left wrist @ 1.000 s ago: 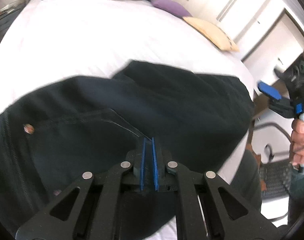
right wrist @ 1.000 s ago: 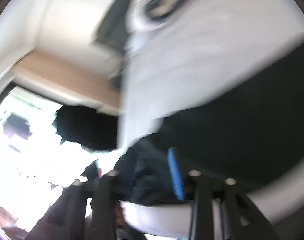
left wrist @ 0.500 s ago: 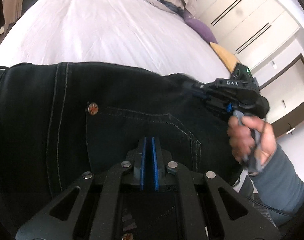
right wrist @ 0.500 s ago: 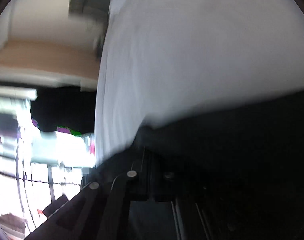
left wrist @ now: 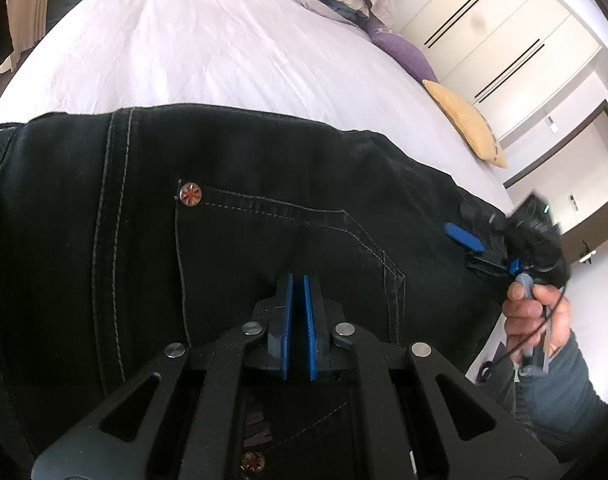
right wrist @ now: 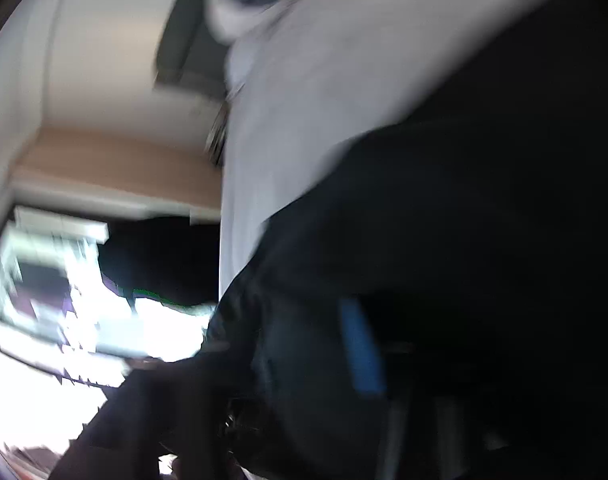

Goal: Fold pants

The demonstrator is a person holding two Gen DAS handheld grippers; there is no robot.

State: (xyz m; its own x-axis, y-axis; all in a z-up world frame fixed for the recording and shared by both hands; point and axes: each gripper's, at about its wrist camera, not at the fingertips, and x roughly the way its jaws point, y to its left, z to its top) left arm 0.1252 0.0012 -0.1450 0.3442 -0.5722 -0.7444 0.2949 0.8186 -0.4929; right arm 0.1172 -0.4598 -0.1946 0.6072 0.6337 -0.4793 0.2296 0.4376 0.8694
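Pants [left wrist: 263, 208] fill the frame's lower half on the white bed [left wrist: 183, 52]; left gripper [left wrist: 297, 280] is pinched narrow on denim, right gripper [left wrist: 470, 240], jaws just opening, shows no clear hold, so the right edge may slip and skew the fold.

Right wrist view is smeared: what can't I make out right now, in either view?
- Right gripper: right wrist view blurred, only one blue pad shows; whether it grips the pants is unclear.
- Left gripper: jaws shut; cloth between them can't be told.
- Pants' legs: cut off by the left wrist view's edges.
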